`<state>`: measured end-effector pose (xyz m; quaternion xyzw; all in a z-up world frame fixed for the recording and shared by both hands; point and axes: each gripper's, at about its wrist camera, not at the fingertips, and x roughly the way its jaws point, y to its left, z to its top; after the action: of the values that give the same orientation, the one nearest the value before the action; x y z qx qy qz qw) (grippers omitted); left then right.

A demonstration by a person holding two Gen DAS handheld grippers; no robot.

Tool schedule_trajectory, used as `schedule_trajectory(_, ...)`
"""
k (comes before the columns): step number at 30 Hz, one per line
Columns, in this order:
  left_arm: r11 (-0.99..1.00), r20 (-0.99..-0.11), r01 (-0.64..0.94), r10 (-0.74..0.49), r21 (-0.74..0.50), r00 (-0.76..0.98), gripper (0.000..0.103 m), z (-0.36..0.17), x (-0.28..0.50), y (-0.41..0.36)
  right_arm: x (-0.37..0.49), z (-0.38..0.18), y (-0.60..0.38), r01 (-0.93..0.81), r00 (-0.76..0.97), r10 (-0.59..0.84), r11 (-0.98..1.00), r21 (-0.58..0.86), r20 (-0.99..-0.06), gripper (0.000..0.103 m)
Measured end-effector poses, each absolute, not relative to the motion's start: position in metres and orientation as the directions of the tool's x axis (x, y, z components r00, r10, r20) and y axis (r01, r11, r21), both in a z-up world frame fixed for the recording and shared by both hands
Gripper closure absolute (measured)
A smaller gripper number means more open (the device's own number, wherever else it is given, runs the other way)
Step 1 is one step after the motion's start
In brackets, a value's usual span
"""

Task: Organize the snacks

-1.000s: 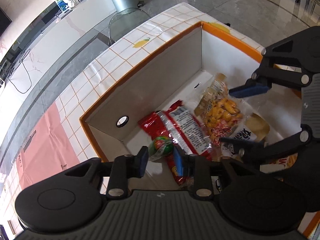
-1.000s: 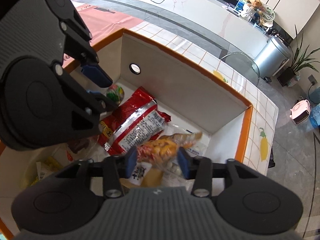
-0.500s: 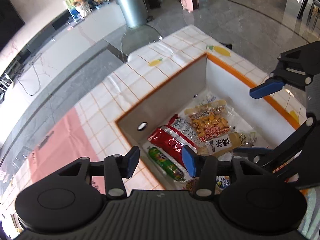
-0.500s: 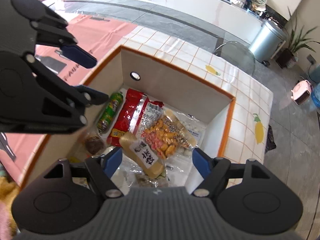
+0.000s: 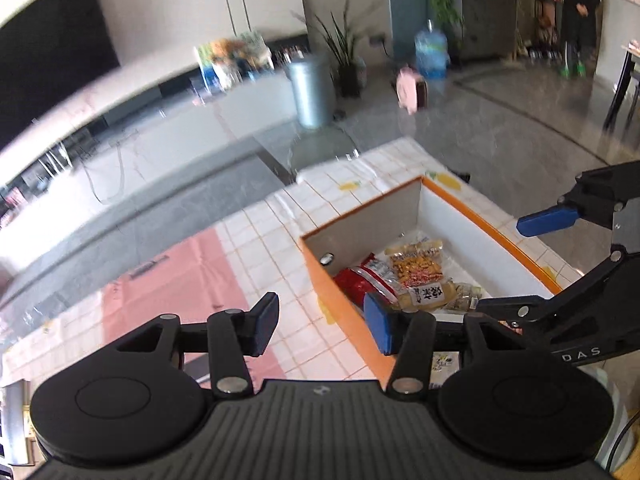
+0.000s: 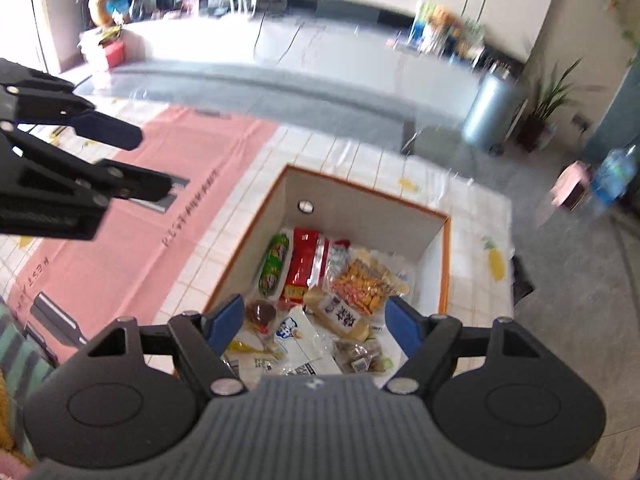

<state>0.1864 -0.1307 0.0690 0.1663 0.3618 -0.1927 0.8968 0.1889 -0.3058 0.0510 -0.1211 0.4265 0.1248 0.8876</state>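
Observation:
An orange-rimmed box (image 6: 444, 264) with white walls stands on the tiled tablecloth. Inside lie a green sausage pack (image 6: 274, 266), a red packet (image 6: 302, 268), an orange snack bag (image 6: 362, 286), a beige pack with black characters (image 6: 340, 318), a white pouch (image 6: 298, 336) and a dark round snack (image 6: 260, 312). My right gripper (image 6: 314, 324) hangs open high above the box's near end, empty. My left gripper (image 5: 322, 324) is open and empty too, above the box's left rim (image 5: 340, 312). In the left wrist view the red packet (image 5: 358, 284) and orange bag (image 5: 418, 266) show.
A pink mat (image 6: 132, 240) covers the table left of the box. Beyond the table are a clear chair (image 5: 320, 148), a metal bin (image 5: 312, 92), a potted plant (image 6: 544, 116) and a water bottle (image 5: 430, 54). A person (image 5: 578, 12) stands far back right.
Both grippers opened, letting go of the green sausage pack and the orange snack bag, which now lie in the box. Both then rose well above the box, the left drifting over its left rim.

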Motion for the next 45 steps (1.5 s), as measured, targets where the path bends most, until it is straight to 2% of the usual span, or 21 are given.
schedule_trajectory(6, 0.897, -0.560, 0.368, -0.179, 0.244, 0.809, 0.045, 0.072, 0.125, -0.097, 0.125, 0.049, -0.282, -0.252, 0.707, 0.119, 0.963, -0.092, -0.697, 0.028)
schedule_trajectory(8, 0.916, -0.541, 0.331, -0.165, 0.226, 0.825, 0.043, 0.072, 0.110, -0.086, 0.106, 0.045, -0.274, -0.218, 0.733, 0.100, 0.971, -0.093, -0.673, 0.028)
schedule_trajectory(10, 0.932, -0.511, 0.288, -0.141, 0.221, 0.848, 0.036, 0.069, 0.094, -0.078, 0.087, 0.040, -0.265, -0.182, 0.760, 0.084, 0.979, -0.087, -0.645, 0.028)
schedule_trajectory(12, 0.942, -0.489, 0.241, -0.101, 0.232, 0.867, 0.034, 0.063, 0.082, -0.072, 0.070, 0.037, -0.256, -0.156, 0.784, 0.069, 0.984, -0.087, -0.617, 0.024)
schedule_trajectory(14, 0.955, -0.479, 0.189, -0.059, 0.229, 0.876, 0.034, 0.057, 0.071, -0.065, 0.054, 0.035, -0.248, -0.120, 0.810, 0.044, 0.989, -0.091, -0.585, 0.015)
schedule_trajectory(16, 0.965, -0.483, 0.164, -0.045, 0.207, 0.874, 0.034, 0.049, 0.063, -0.058, 0.040, 0.032, -0.241, -0.090, 0.825, 0.028, 0.992, -0.083, -0.565, 0.011)
schedule_trajectory(22, 0.987, -0.546, 0.084, 0.005, 0.137, 0.838, 0.030, 0.027, 0.048, -0.035, 0.012, 0.017, -0.218, -0.050, 0.856, 0.008, 0.996, -0.068, -0.517, 0.011)
schedule_trajectory(26, 0.991, -0.579, 0.074, 0.004, 0.111, 0.815, 0.029, 0.018, 0.034, -0.024, -0.001, 0.003, -0.204, -0.056, 0.878, 0.008, 0.995, -0.085, -0.478, 0.008)
schedule_trajectory(45, 0.996, -0.681, 0.062, -0.002, 0.064, 0.733, 0.029, -0.022, 0.039, -0.017, 0.017, -0.028, -0.204, -0.003, 0.823, -0.018, 0.999, -0.037, -0.567, 0.006)
